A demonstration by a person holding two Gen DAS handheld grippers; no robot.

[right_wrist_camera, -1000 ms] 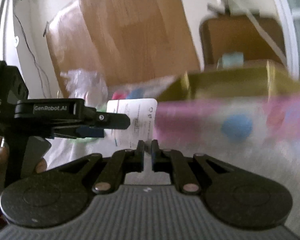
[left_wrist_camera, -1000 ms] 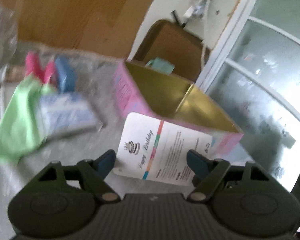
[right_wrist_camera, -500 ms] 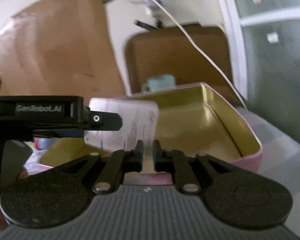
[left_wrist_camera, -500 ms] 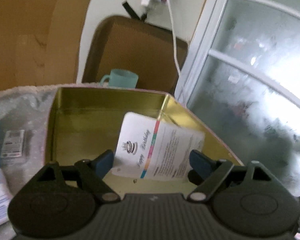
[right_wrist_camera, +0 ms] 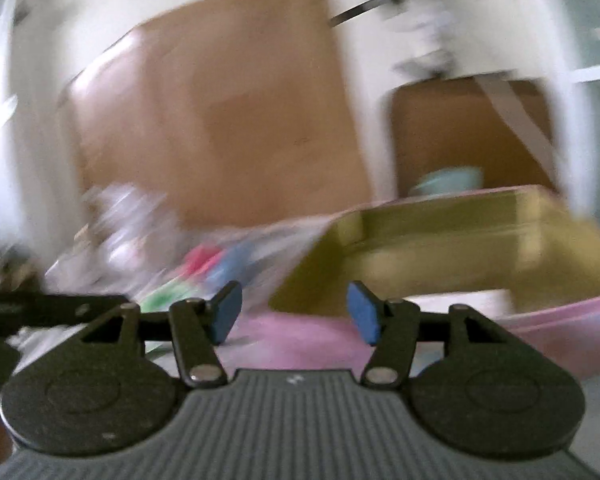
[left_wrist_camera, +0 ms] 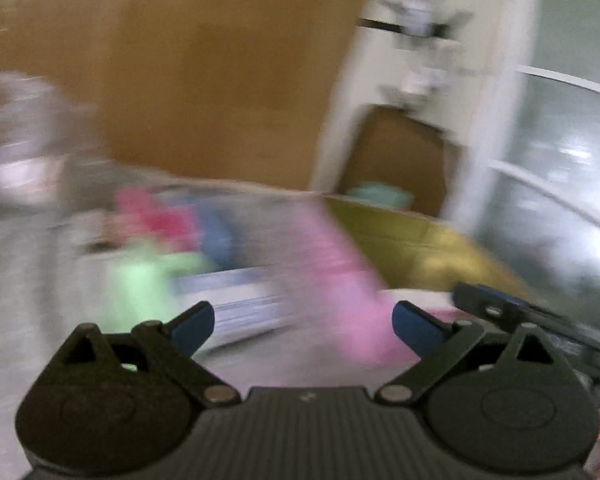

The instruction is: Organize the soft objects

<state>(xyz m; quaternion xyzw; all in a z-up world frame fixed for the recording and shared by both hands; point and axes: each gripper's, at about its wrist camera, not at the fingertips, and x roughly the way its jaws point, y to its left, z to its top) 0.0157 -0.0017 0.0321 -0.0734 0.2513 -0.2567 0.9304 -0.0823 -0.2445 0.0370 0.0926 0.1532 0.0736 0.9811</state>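
Note:
Both views are motion-blurred. My left gripper (left_wrist_camera: 304, 328) has its jaws opening wide, with nothing between them. It faces the pink tin box (left_wrist_camera: 340, 280) with a gold inside, and the soft items left of it: a green cloth (left_wrist_camera: 140, 280), pink pieces (left_wrist_camera: 152, 216), a blue piece (left_wrist_camera: 216, 236) and a white-blue packet (left_wrist_camera: 236, 300). My right gripper (right_wrist_camera: 295, 317) is also opening and holds nothing. It points at the box (right_wrist_camera: 560, 328), where a white card (right_wrist_camera: 460, 298) lies inside. The green cloth (right_wrist_camera: 168, 300) shows past its left finger.
A crumpled plastic bag (right_wrist_camera: 128, 220) lies at the back left of the grey table. A brown board (left_wrist_camera: 220, 80) leans on the wall behind. A teal cup (right_wrist_camera: 448, 180) stands beyond the box, and a frosted window (left_wrist_camera: 560, 200) is at the right.
The birthday card has left my left gripper and now lies in the box. My left gripper has swung left toward the soft items and spread wider. My right gripper has gone from shut to open.

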